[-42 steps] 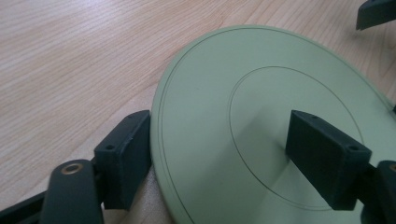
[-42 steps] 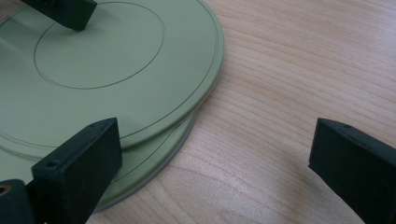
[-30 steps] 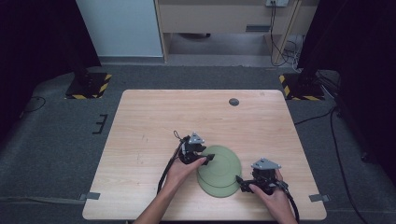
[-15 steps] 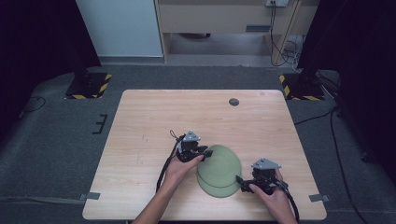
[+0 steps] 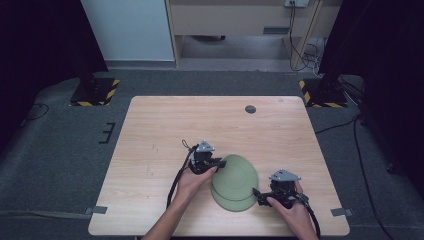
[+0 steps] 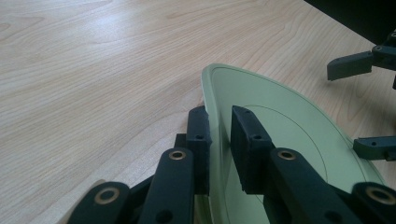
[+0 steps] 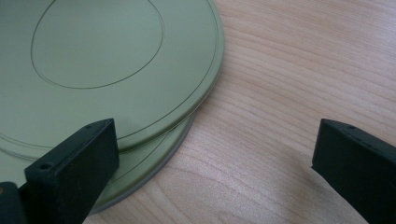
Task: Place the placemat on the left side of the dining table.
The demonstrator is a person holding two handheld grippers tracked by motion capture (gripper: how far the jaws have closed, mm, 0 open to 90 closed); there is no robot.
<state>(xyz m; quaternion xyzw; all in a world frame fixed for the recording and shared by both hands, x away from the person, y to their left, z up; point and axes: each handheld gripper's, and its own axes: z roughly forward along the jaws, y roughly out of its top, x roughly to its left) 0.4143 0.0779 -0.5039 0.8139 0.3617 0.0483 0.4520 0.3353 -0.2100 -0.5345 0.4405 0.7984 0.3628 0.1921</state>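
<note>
Two pale green plates lie stacked near the table's front edge. The top plate (image 5: 237,175) (image 6: 289,126) (image 7: 93,56) sits offset up and left over the lower plate (image 5: 235,205) (image 7: 154,158). My left gripper (image 5: 218,163) (image 6: 219,126) has just been closing, and its jaws now clamp the top plate's left rim, which looks tilted up. My right gripper (image 5: 257,196) (image 7: 215,135) stands wide open at the plates' right edge. One jaw is over the rim, the other over bare wood, and neither grips anything. It also appears far off in the left gripper view (image 6: 343,108).
The wooden table (image 5: 200,125) has a small dark round spot (image 5: 250,109) near its far edge. Two stands with yellow-black striped bases (image 5: 95,92) (image 5: 320,92) flank the far corners on the grey floor.
The left gripper's jaws have narrowed onto the top plate's rim. The top plate's left edge sits a little higher and more offset. Both hands stay where they were.
</note>
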